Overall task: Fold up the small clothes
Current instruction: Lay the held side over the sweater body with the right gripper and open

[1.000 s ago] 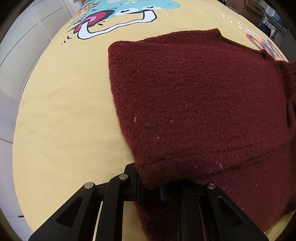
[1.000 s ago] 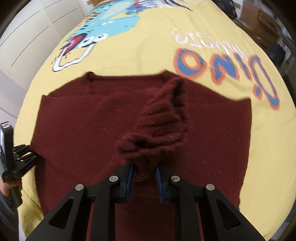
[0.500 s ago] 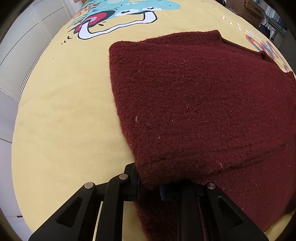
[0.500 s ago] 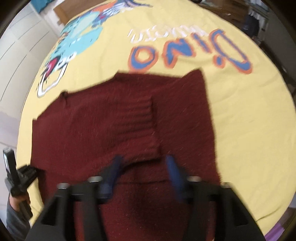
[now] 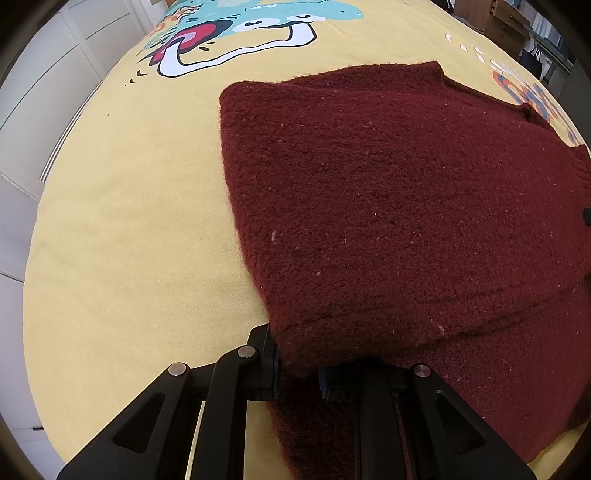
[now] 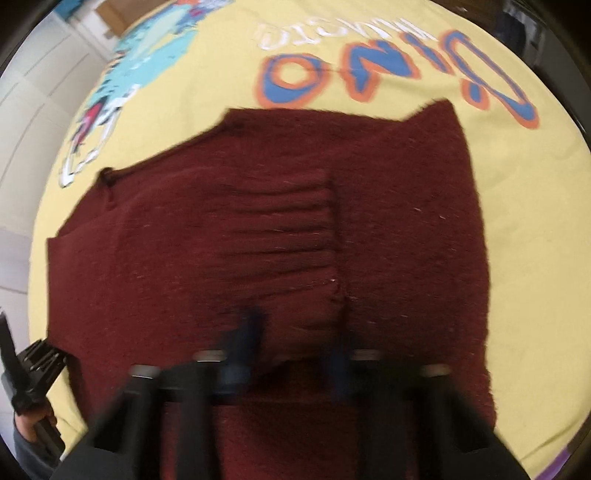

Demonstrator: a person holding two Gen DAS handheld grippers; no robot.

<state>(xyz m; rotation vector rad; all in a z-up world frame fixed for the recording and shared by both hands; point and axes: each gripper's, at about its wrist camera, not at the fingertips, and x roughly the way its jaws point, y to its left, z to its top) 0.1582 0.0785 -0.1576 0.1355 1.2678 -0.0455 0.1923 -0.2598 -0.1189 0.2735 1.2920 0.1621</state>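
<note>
A dark red knit sweater point(image 5: 388, 206) lies on a yellow bedsheet point(image 5: 129, 240). My left gripper point(image 5: 299, 373) is shut on the near corner of a folded-over layer, which it holds slightly raised. It also shows at the lower left of the right wrist view as the left gripper point(image 6: 37, 354), at the sweater's point(image 6: 166, 277) left edge. A sleeve with a ribbed cuff point(image 6: 280, 229) lies flat across the sweater's body. My right gripper point(image 6: 291, 332) is blurred just above the cuff's near end. Its jaws stand apart and are closing, with nothing pressed between them.
The sheet carries a cartoon dinosaur print point(image 5: 236, 33) and blue-and-orange lettering point(image 6: 369, 70). White cupboard doors point(image 5: 44, 92) stand past the bed's left edge. A person's hand point(image 6: 33, 432) holds the left gripper. Furniture point(image 5: 509, 18) sits at the far right.
My right gripper has let go of the bunched sleeve, which now lies flat across the sweater. The right gripper has shifted and rolled. My left gripper has kept still with its hold.
</note>
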